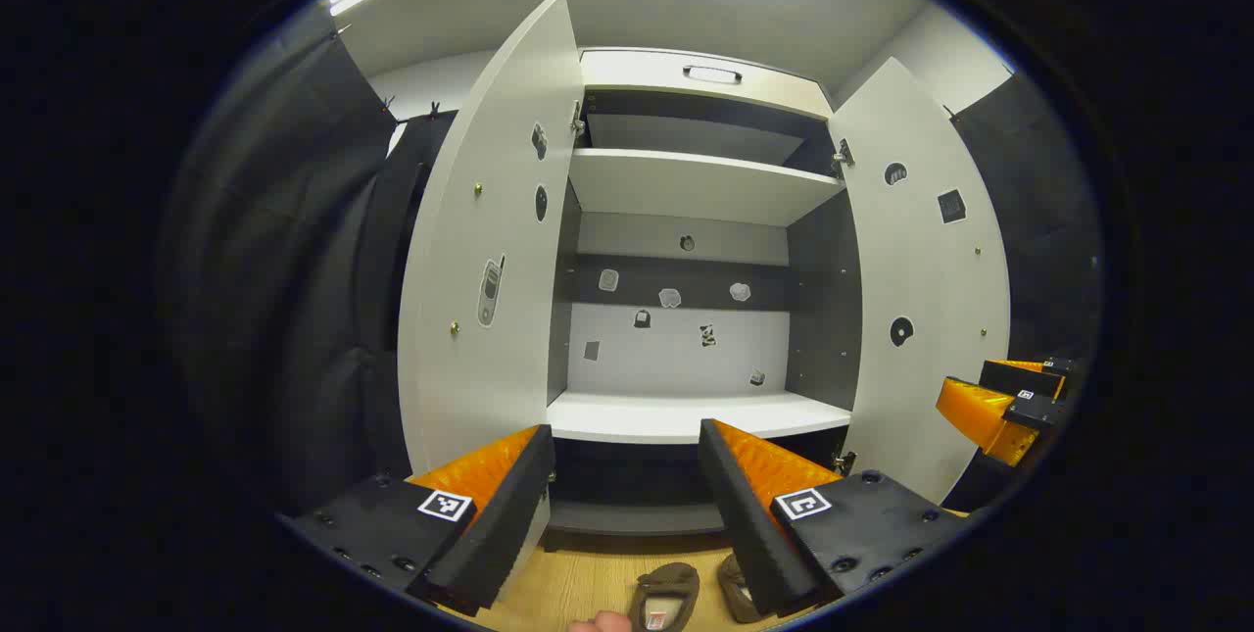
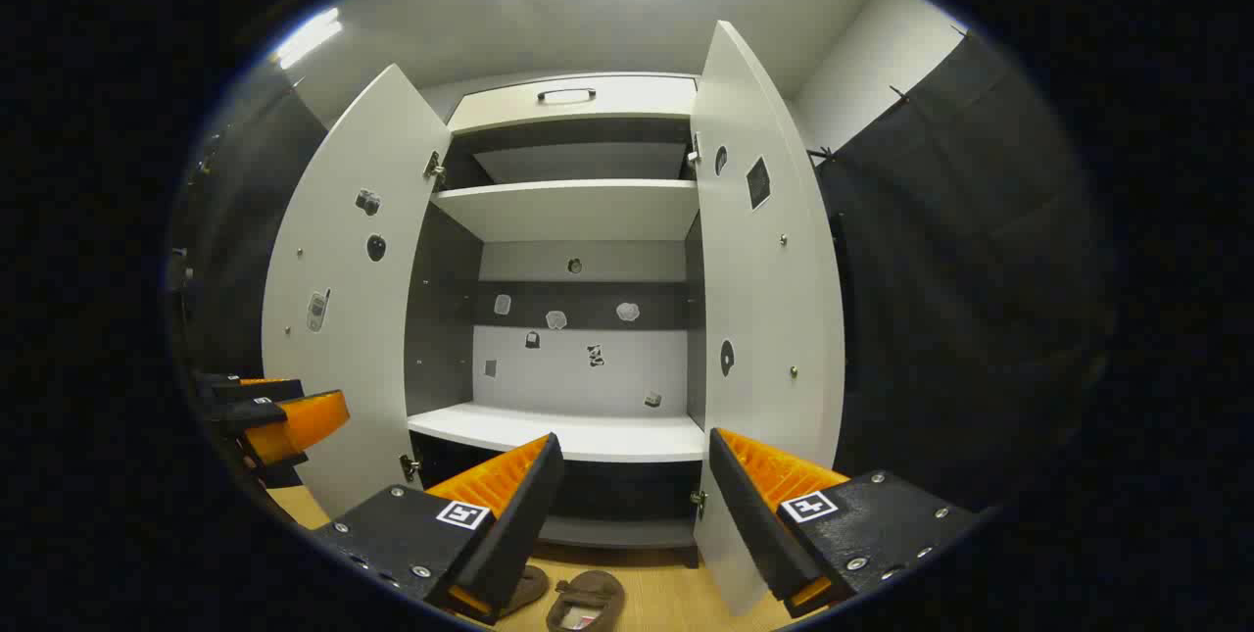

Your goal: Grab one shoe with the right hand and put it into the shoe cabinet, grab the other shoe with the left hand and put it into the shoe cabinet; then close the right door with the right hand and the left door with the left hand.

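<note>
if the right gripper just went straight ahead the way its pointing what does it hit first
Probably nothing close. The right gripper, jaws open, points into the open shoe cabinet, between its two doors. The first thing in line looks like the front edge of the white shelf, though depth is unclear.

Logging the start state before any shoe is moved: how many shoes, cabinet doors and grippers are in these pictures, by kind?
Shoes: 2, one and the other, both on the floor in front of the cabinet
Cabinet doors: 2, left door and right door, both open
Grippers: 2, left gripper and right gripper, both open and empty
Total: 6
</note>
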Available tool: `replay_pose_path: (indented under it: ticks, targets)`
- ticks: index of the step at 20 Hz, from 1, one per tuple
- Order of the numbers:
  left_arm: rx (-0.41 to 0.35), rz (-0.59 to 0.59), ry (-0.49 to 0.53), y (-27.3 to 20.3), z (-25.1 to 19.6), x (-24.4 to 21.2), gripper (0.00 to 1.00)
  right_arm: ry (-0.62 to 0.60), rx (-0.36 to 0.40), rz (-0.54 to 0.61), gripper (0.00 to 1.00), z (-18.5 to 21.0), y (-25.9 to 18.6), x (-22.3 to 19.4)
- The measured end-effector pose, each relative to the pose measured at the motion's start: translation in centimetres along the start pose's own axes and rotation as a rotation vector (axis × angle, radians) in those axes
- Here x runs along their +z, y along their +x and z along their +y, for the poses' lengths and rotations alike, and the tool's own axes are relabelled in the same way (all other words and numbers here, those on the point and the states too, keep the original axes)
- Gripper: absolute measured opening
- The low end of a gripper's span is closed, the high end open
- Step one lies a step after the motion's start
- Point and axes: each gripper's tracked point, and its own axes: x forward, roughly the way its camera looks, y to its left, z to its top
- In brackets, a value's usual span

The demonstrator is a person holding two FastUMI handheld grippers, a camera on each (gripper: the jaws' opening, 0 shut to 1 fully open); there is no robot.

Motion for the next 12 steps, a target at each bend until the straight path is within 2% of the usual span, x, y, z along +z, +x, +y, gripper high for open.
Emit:
replay_pose_path:
  ticks: [1, 12]
  targets:
    - [0.002, -0.003, 0.011, 0.0, 0.0, 0.0, 0.96, -0.006, -0.008, -0.007, 0.92, -0.3, 0.0, 0.2]
    - [0.007, -0.032, 0.007, -0.3, -0.4, 1.1, 0.96, -0.003, -0.032, 0.001, 0.92, -1.2, 0.4, -0.1]
